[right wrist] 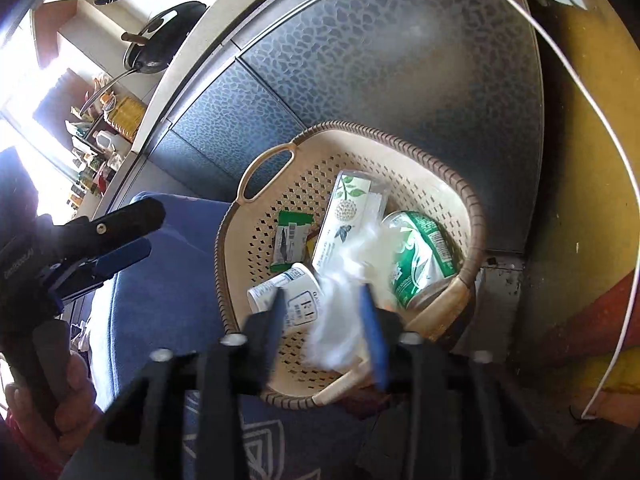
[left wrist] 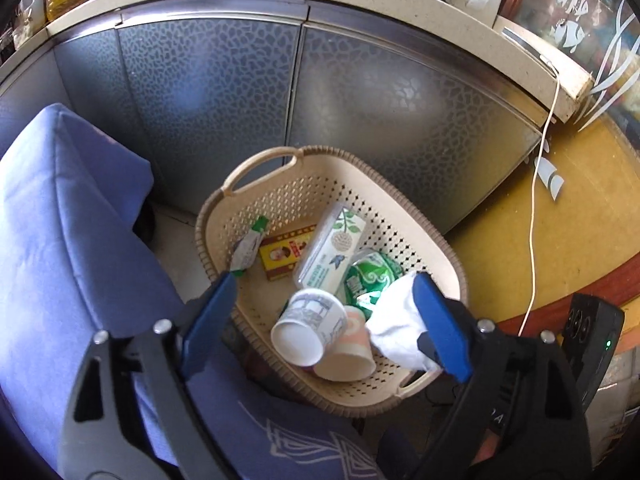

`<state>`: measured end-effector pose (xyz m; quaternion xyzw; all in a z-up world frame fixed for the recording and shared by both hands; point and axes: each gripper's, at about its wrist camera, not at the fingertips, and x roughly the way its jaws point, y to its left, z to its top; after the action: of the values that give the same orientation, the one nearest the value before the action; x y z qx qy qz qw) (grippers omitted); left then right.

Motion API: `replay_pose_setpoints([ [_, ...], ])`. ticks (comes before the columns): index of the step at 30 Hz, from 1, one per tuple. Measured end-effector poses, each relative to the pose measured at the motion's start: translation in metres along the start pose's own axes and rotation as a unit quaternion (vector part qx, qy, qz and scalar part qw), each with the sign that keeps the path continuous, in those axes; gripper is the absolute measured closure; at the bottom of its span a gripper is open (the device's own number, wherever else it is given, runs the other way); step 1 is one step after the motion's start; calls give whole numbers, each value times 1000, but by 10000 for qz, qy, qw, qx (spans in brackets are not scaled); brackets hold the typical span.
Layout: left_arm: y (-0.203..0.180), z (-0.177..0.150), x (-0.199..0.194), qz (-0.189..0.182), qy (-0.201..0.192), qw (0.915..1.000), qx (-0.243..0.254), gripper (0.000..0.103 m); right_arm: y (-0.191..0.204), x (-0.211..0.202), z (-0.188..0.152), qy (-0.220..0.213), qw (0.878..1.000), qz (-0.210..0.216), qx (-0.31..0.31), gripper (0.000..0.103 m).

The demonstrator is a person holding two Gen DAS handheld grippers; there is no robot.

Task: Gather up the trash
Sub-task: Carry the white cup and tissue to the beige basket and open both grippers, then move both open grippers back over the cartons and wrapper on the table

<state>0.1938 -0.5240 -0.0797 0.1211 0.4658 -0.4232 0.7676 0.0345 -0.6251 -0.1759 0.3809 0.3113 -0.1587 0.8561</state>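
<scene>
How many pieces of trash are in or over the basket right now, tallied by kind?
Paper cups: 2
Green can: 1
Tissue pack: 1
Red and yellow box: 1
Green and white wrapper: 1
White crumpled tissue: 1, over the basket by the left gripper
Total: 7

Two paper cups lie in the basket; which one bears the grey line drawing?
The white paper cup, lying on top; the cup beneath is peach-coloured with a plain pattern.

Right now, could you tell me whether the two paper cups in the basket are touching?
Touching: the left wrist view shows the printed cup lying against the pink cup in the basket.
</scene>
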Motion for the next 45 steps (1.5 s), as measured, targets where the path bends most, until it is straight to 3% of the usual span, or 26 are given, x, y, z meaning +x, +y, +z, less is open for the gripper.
replay_pose_setpoints([
  [8,10,-23,-48,-104,-372,9993,-5,17,12,-19,1,-290,9995,128,1,49],
  [13,29,-52,-97,104,-821,9964,161,17,43,-31,1,-337,9986,323,-244,49],
  [20,90,-113,-167,481,-1362,9895,-20,17,114,-34,-13,-198,9939,689,-835,49],
  [26,164,-176,-224,934,-1629,9806,-560,17,193,-17,-44,243,9825,1039,-1524,49],
  [30,215,-213,-260,1477,-1738,9695,-896,17,249,1,-74,565,9702,1194,-2032,49],
  [35,287,-243,-314,2399,-1954,9416,-1332,13,307,22,-109,968,9553,1393,-2420,49],
  [38,326,-249,-344,2590,-2189,9292,-1467,7,327,32,-124,1111,9495,1456,-2547,49],
  [45,369,-227,-339,2654,-1978,9407,-747,6,348,45,-129,1277,9464,1348,-2644,49],
])
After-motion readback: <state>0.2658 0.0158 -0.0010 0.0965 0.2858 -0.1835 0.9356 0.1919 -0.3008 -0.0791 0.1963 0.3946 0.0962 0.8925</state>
